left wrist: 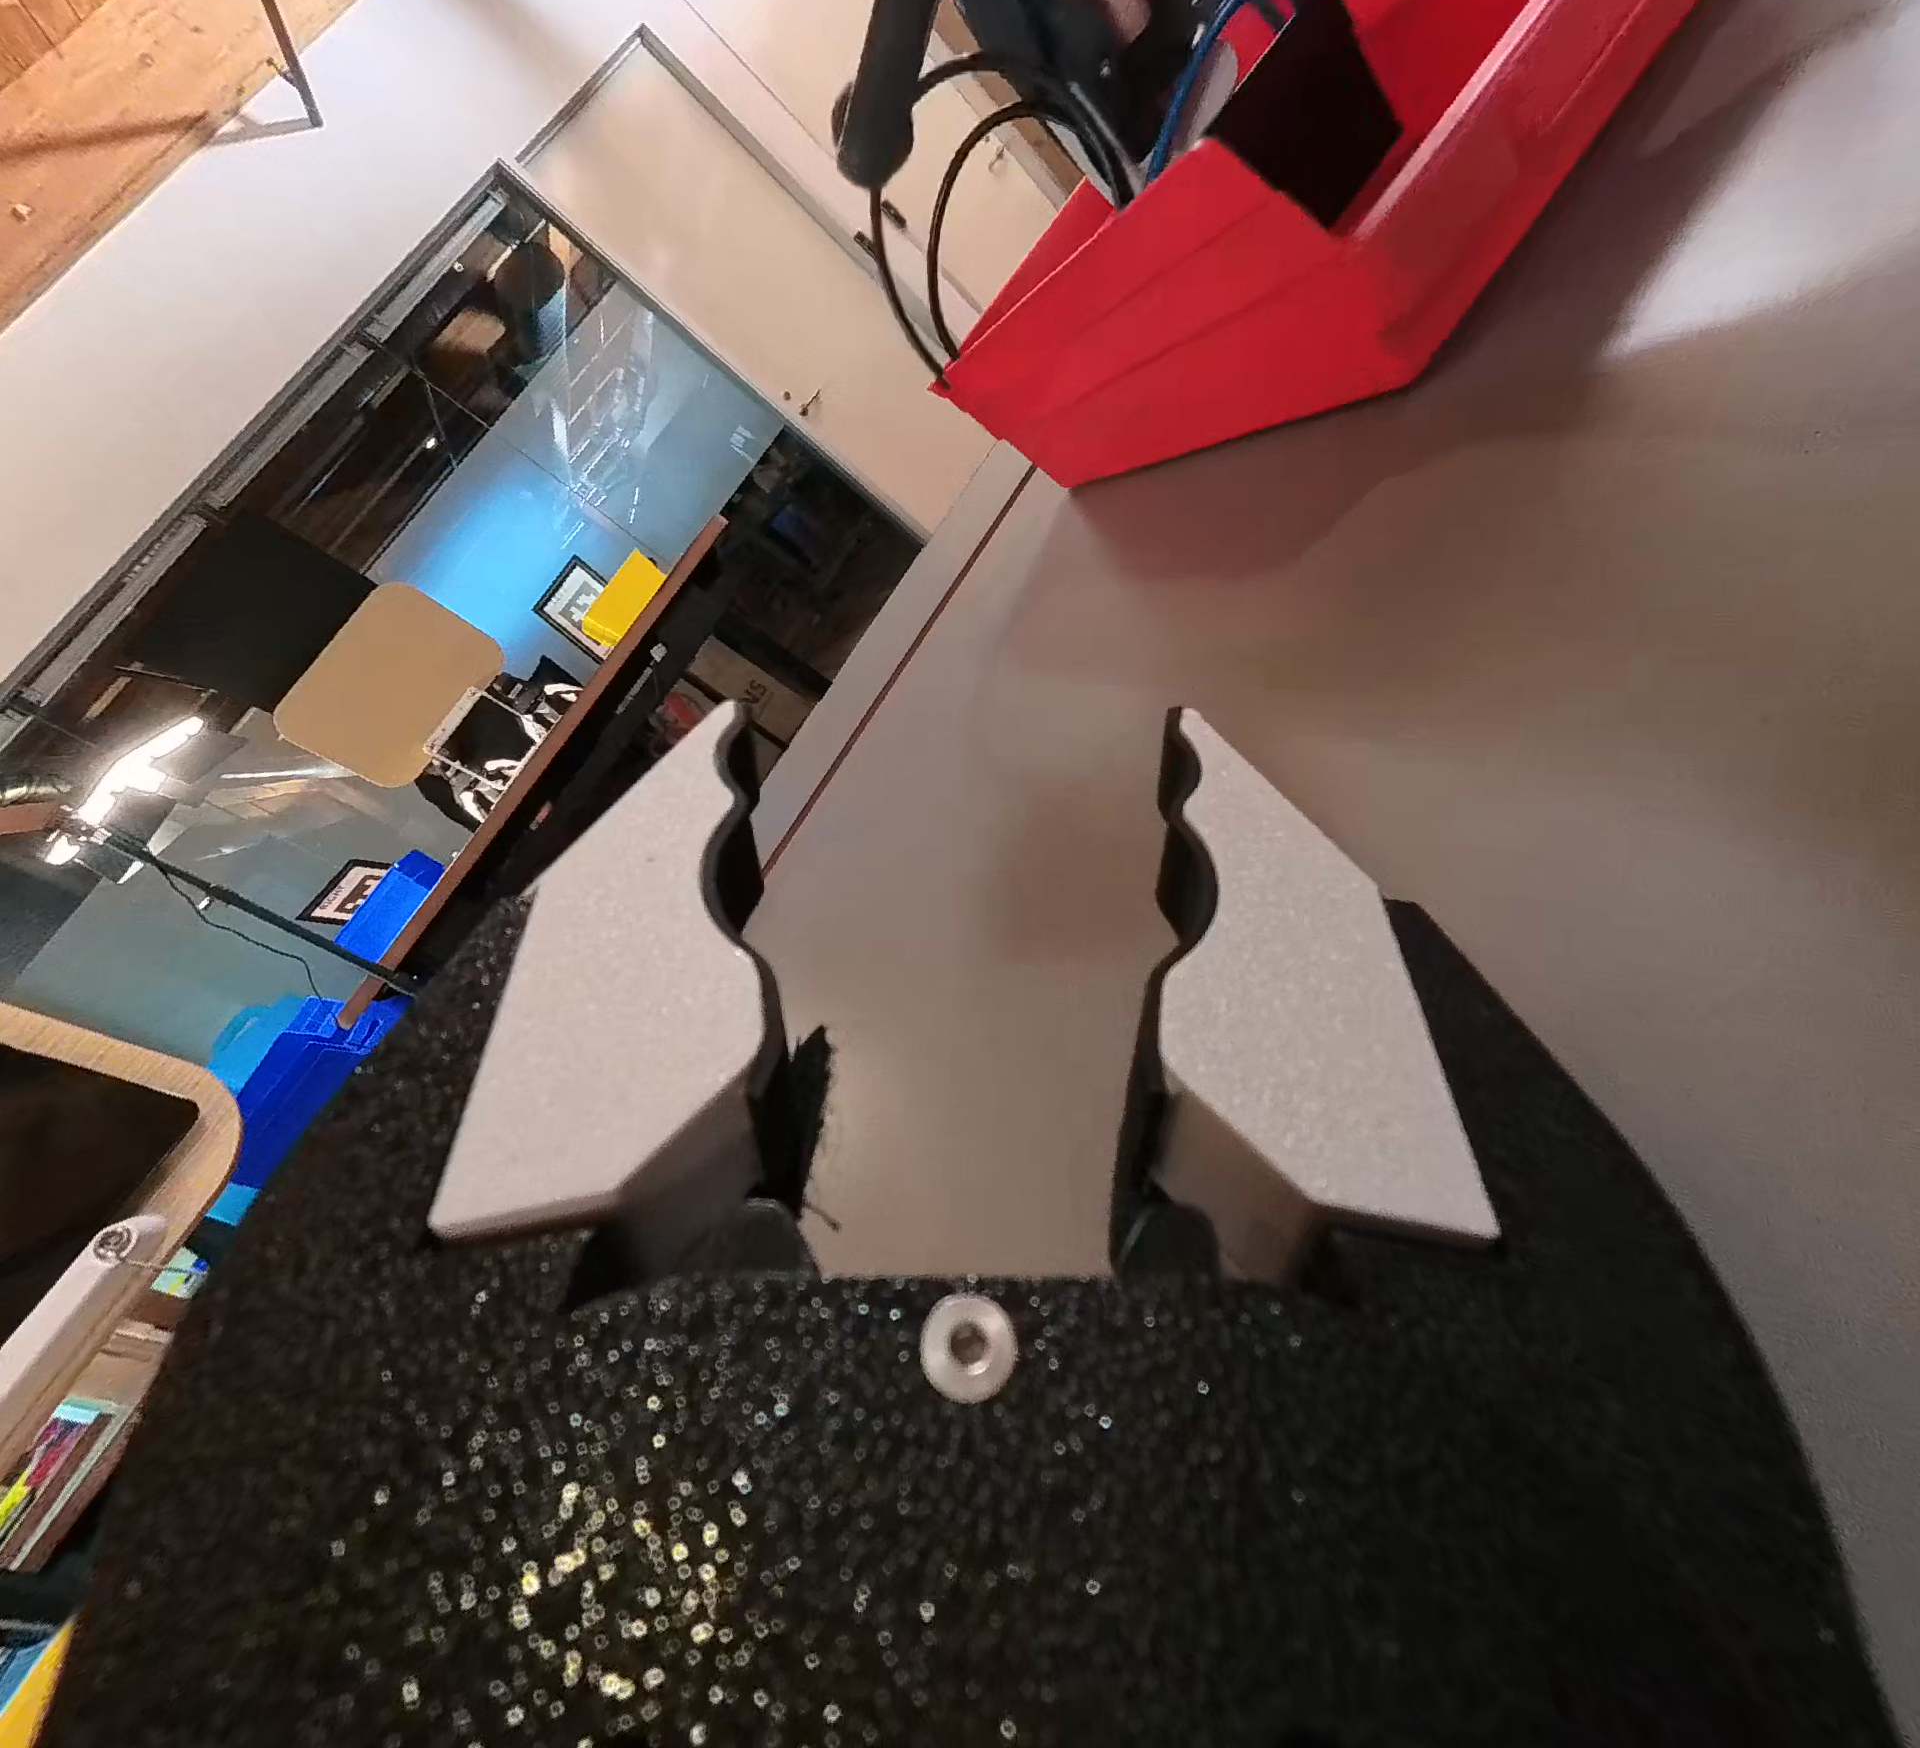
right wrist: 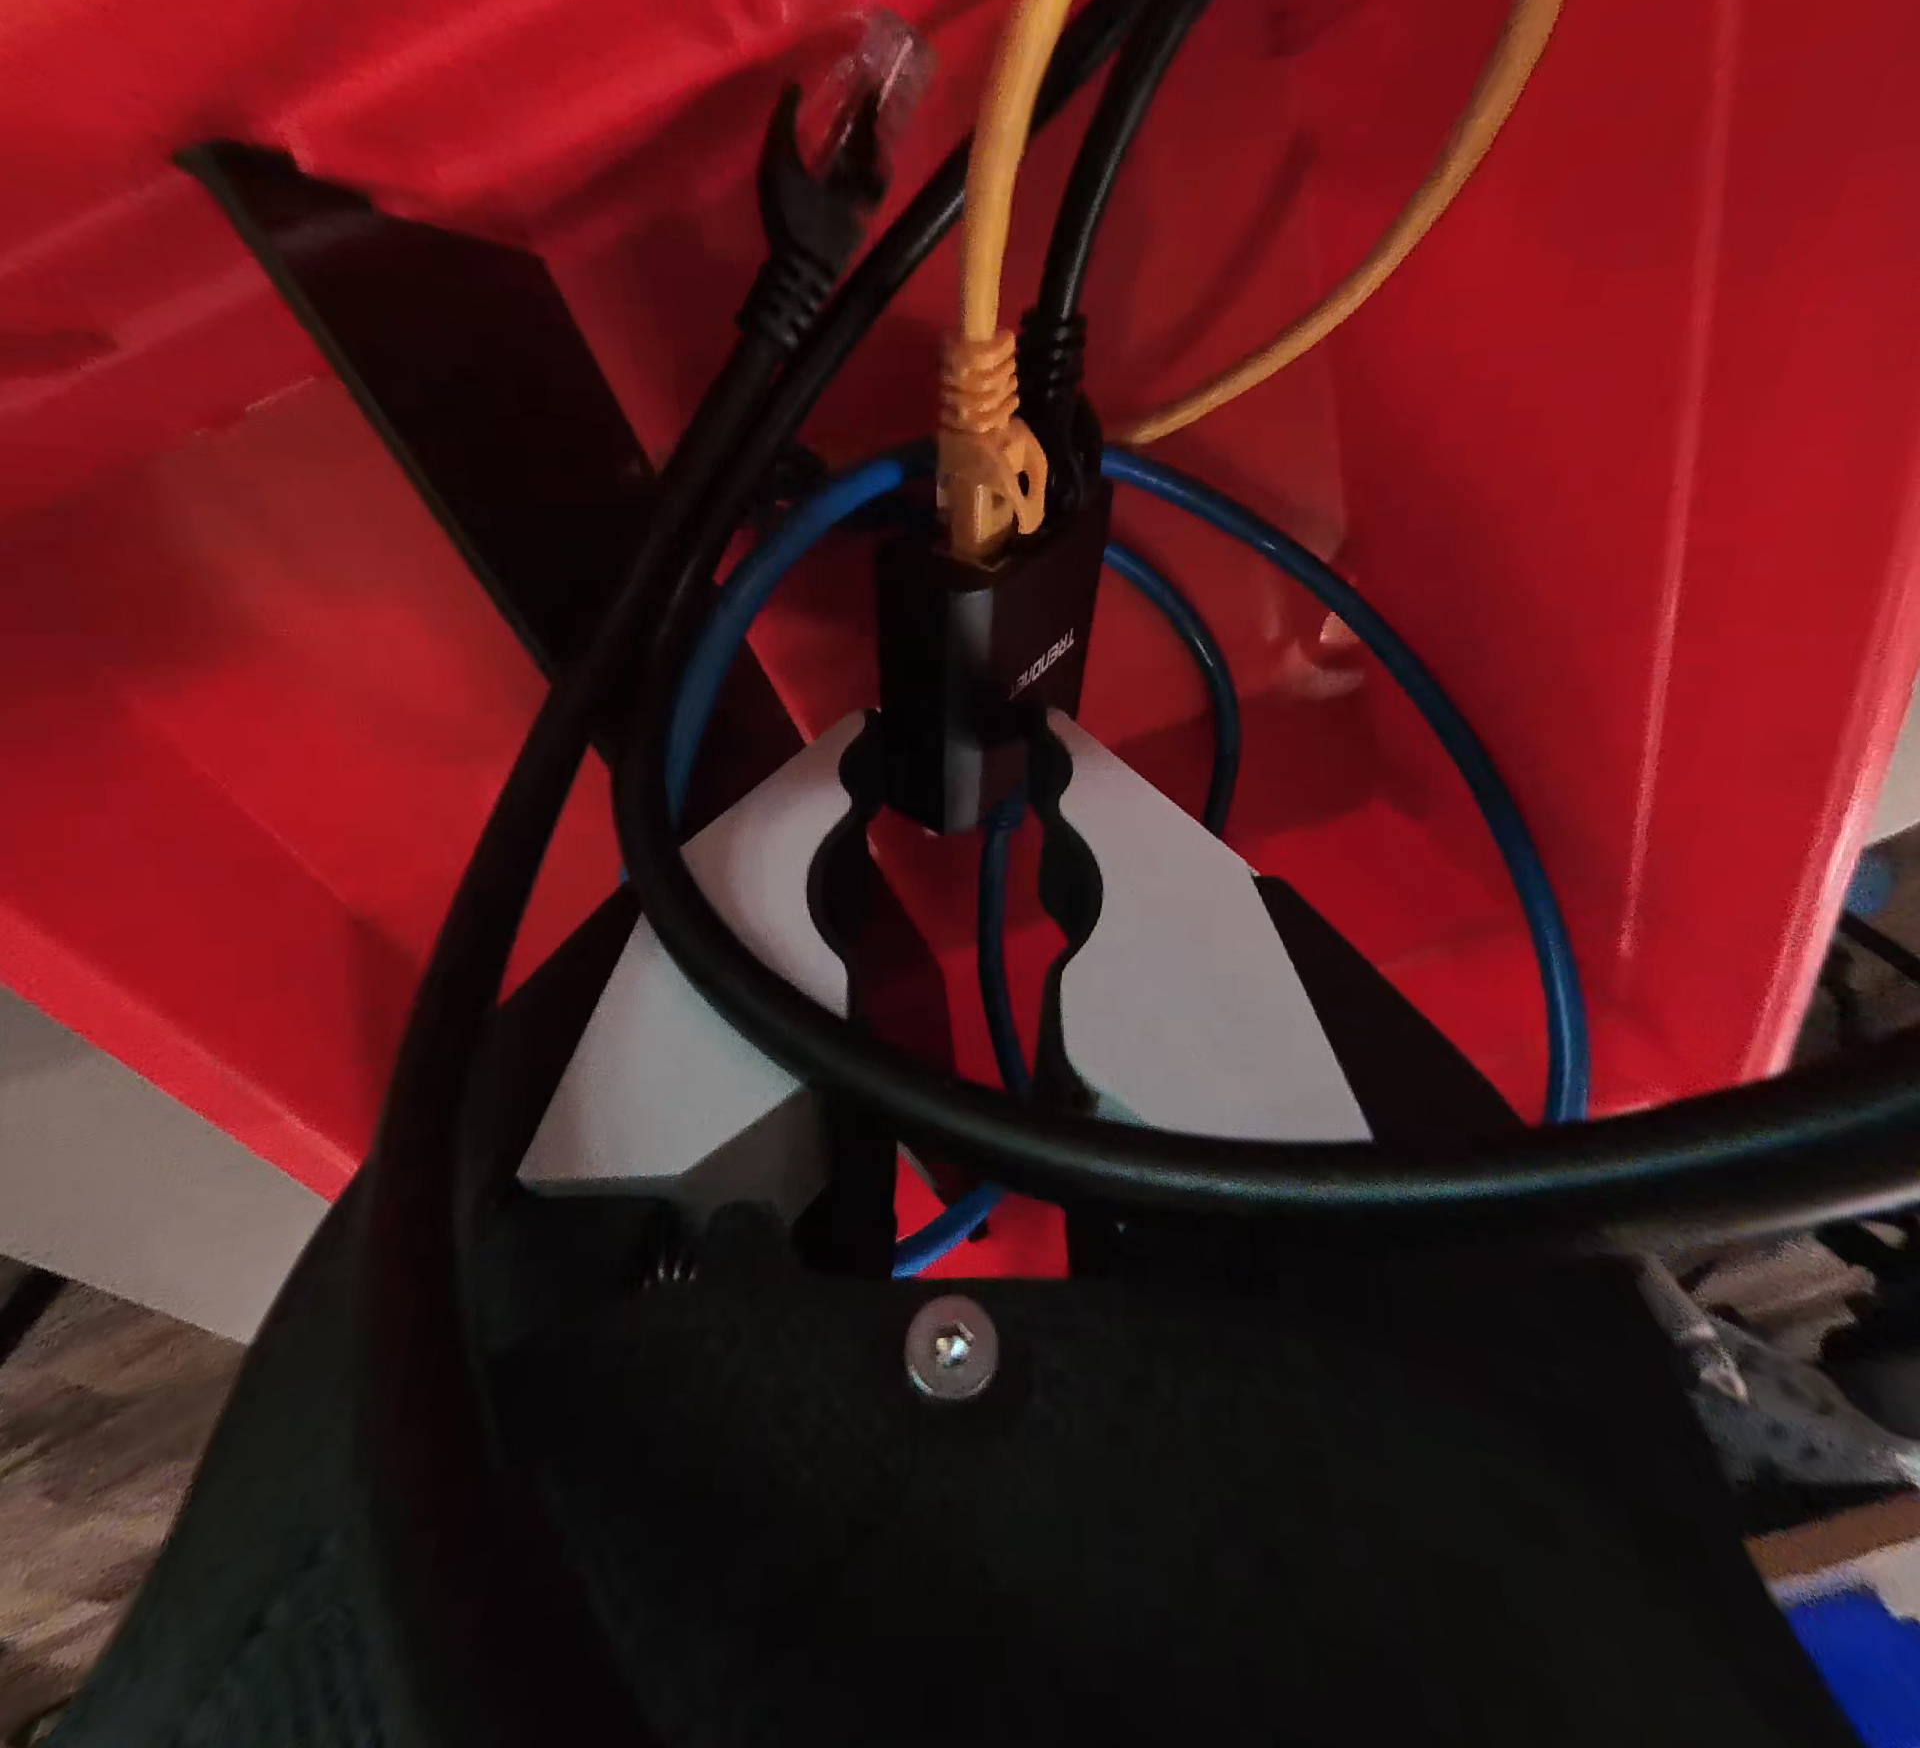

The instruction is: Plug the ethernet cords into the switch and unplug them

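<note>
while the left gripper point(left wrist: 961, 877) hangs spread and empty over the table point(left wrist: 1558, 763), well short of the red bin point(left wrist: 1195, 327), the right gripper point(right wrist: 951, 784) is clenched on the switch point(right wrist: 982, 659) inside that bin. the switch's long axis runs straight ahead, with yellow cord point(right wrist: 987, 244) and black cord point(right wrist: 1060, 348) plugged into its far end. right is nearer.

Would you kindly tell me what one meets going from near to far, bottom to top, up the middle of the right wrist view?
Right gripper → black switch clamped between its jaws → orange plug seated in the switch → orange cord rising away in front of the red bin.
</note>
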